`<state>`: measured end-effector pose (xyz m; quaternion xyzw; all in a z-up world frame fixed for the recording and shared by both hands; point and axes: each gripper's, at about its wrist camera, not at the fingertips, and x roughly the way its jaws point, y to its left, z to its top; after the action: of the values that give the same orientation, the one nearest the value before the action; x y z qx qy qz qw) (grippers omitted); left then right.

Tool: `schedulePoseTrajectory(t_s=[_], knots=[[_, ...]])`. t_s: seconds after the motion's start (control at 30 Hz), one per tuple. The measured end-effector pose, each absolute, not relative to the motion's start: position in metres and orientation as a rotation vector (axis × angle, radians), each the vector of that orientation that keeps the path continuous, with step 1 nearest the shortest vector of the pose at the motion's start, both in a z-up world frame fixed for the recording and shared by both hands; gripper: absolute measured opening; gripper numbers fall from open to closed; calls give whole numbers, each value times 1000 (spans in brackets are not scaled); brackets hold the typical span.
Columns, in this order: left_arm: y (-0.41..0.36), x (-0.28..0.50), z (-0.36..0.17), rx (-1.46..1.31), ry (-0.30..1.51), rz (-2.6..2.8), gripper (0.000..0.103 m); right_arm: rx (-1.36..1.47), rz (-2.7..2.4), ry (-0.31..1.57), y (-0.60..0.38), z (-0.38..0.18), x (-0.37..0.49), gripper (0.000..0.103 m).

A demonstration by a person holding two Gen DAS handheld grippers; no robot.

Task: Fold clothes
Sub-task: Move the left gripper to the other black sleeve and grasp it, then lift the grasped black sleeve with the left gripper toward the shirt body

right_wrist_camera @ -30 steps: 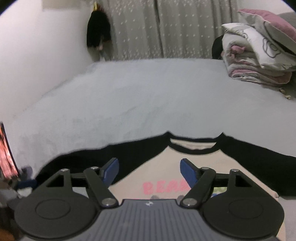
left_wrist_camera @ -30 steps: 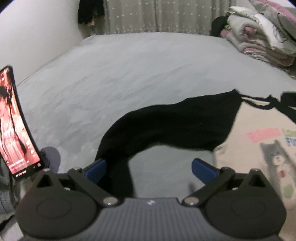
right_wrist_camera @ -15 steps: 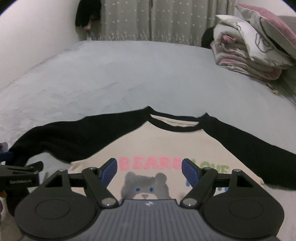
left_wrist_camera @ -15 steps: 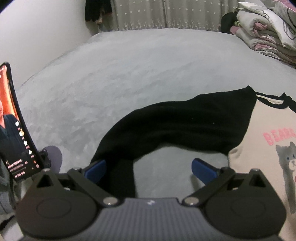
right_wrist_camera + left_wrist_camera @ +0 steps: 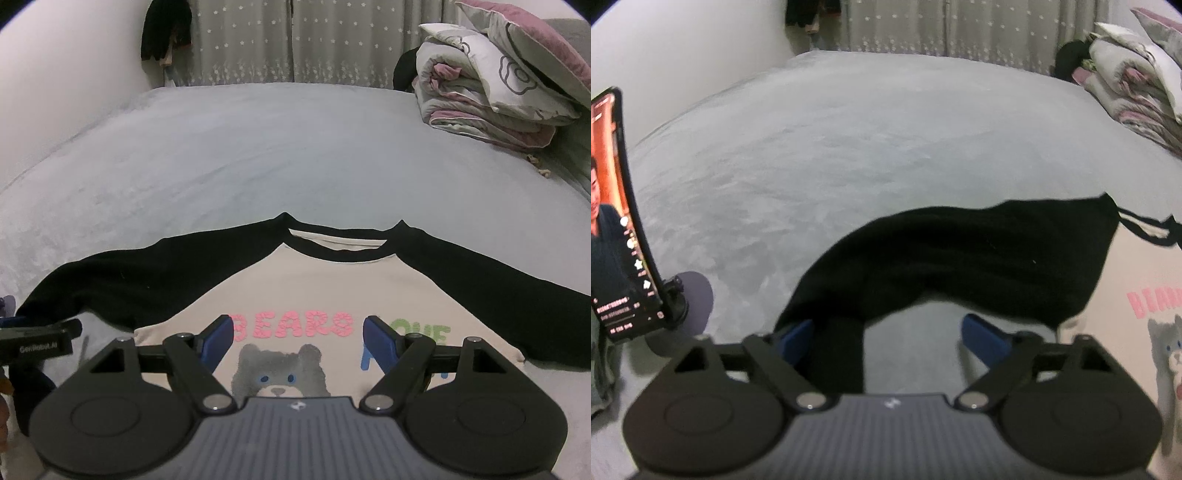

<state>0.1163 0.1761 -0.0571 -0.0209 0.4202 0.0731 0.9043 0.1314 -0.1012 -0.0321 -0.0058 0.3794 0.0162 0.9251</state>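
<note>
Bedroom with a wide grey bed (image 5: pixel 258 155), star-dotted curtains (image 5: pixel 295 40) behind it, dark clothing (image 5: pixel 166 33) hung in the corner. Folded quilts (image 5: pixel 491 92) stacked at the far right of the bed, patterned with flower outlines.

Spread flat at the near edge of the bed: a cream shirt (image 5: pixel 314 291) with black sleeves and a black neckband, front side up. Printed across the chest in pink, "BEARS"; beside it in green, letters partly hidden, reading "OVE". Below the words, a grey bear face with blue eyes. Left sleeve (image 5: pixel 960 254) bent into an arch, its cuff end running down toward the camera.

Left gripper (image 5: pixel 892 332) low over that sleeve, jaws just closed in somewhat but not clamped; cuff end lying between the blue pads, right beside the left one, whether touching unclear. Right gripper (image 5: pixel 297 338) hovering above the chest print, spread wide, pinching nothing. In the right wrist view, small white lettering on the other gripper's body at the far left, seemingly "GenRobot.AI".

Propped on a stand at the left edge, a phone (image 5: pixel 617 218) with a lit screen showing a person; text on it too small to read.
</note>
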Motion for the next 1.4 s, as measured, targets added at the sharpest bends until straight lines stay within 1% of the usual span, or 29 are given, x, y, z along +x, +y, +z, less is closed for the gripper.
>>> schedulePoseTrajectory(t_s=[0.03, 0.07, 0.1, 0.13, 0.2, 0.23, 0.3, 0.5, 0.63, 0.87, 0.9, 0.93, 0.97, 1.0, 1.03, 1.1, 1.23, 1.27, 1.3, 1.33, 1.37, 1.4], knots=[[179, 117, -57, -55, 866, 161, 70, -9, 37, 778, -101, -32, 131, 78], [182, 117, -57, -68, 859, 174, 63, -5, 39, 778, -101, -32, 131, 78], [186, 118, -56, -80, 851, 188, 47, -2, 42, 778, -101, -32, 131, 78], [189, 118, -56, -93, 844, 202, 35, 3, 45, 778, -101, -32, 131, 78], [195, 115, -50, -123, 803, 212, 16, 13, 51, 779, -102, -33, 132, 78], [197, 113, -47, -147, 783, 194, 13, 19, 54, 779, -102, -32, 132, 78], [201, 110, -40, -195, 743, 153, 9, 31, 59, 779, -103, -33, 132, 78], [185, 103, -30, -183, 689, 19, 7, 62, 73, 786, -102, -35, 133, 78], [179, 101, -28, -125, 673, 45, 9, 69, 82, 790, -100, -36, 133, 78], [187, 101, -29, -151, 700, 19, 13, 77, 98, 802, -96, -39, 133, 78], [186, 101, -29, -134, 700, 37, 20, 76, 100, 803, -96, -39, 133, 78], [184, 101, -29, -111, 697, 55, 40, 75, 101, 803, -96, -39, 133, 78], [182, 100, -28, -91, 687, 68, 54, 74, 102, 804, -95, -39, 133, 78], [181, 99, -28, -72, 677, 80, 74, 72, 103, 805, -95, -39, 133, 78], [181, 99, -28, -58, 672, 84, 76, 71, 103, 806, -94, -40, 133, 78], [182, 98, -28, -31, 663, 89, 77, 71, 104, 808, -94, -40, 134, 78], [192, 108, -39, -37, 743, 136, 76, 69, 107, 810, -92, -41, 134, 78], [194, 110, -43, -39, 770, 135, 75, 69, 109, 810, -92, -41, 134, 78], [196, 111, -45, -45, 782, 133, 66, 68, 110, 811, -92, -41, 134, 78], [197, 112, -48, -51, 793, 131, 48, 71, 112, 811, -92, -41, 135, 78], [198, 113, -50, -57, 803, 129, 37, 73, 114, 812, -92, -42, 135, 78], [198, 112, -49, -69, 794, 110, 17, 75, 116, 813, -92, -42, 135, 78]])
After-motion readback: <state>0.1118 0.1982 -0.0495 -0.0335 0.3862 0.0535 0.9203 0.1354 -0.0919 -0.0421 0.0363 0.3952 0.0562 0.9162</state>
